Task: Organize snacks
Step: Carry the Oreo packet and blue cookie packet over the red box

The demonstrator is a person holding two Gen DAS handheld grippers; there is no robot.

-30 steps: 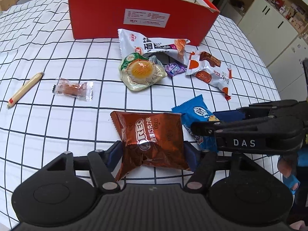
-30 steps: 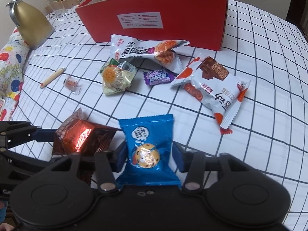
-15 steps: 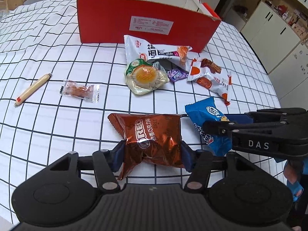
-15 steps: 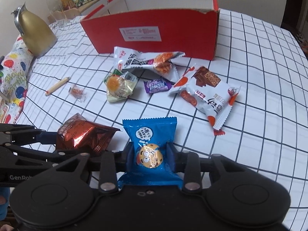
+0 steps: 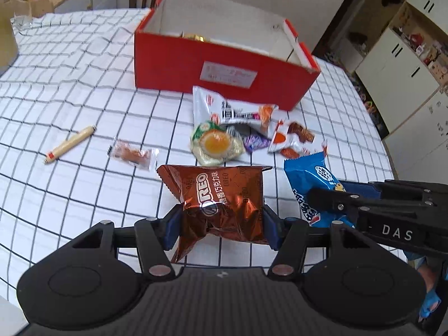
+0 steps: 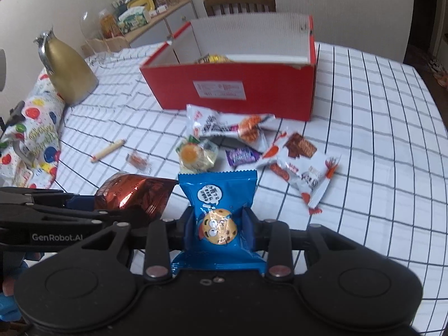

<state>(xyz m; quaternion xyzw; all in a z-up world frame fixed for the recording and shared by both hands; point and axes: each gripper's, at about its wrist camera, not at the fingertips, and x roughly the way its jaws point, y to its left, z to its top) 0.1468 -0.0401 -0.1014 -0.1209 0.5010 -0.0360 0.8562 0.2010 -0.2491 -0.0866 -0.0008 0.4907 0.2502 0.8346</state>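
My left gripper [image 5: 221, 224] is shut on a brown Oreo packet [image 5: 218, 196], held off the checked tablecloth. My right gripper [image 6: 219, 228] is shut on a blue cookie packet [image 6: 218, 198], also lifted. In the left wrist view the blue packet [image 5: 310, 184] and the right gripper sit to the right. In the right wrist view the brown packet [image 6: 131, 193] hangs at the left. A red cardboard box [image 5: 224, 67] [image 6: 232, 84] stands open behind the snacks, with a yellow packet showing inside.
Loose snacks lie before the box: a white noodle bag [image 5: 232, 109], an egg-yolk pastry [image 5: 215, 145], a purple candy [image 5: 254, 142], a white-orange wafer bag [image 6: 305, 165], a small clear-wrapped snack [image 5: 131, 154] and a sausage stick [image 5: 70, 144]. A gold jug [image 6: 67, 67] stands at far left.
Both grippers closed on their packets and rose with them off the table. The box's open top and inside have come into view.
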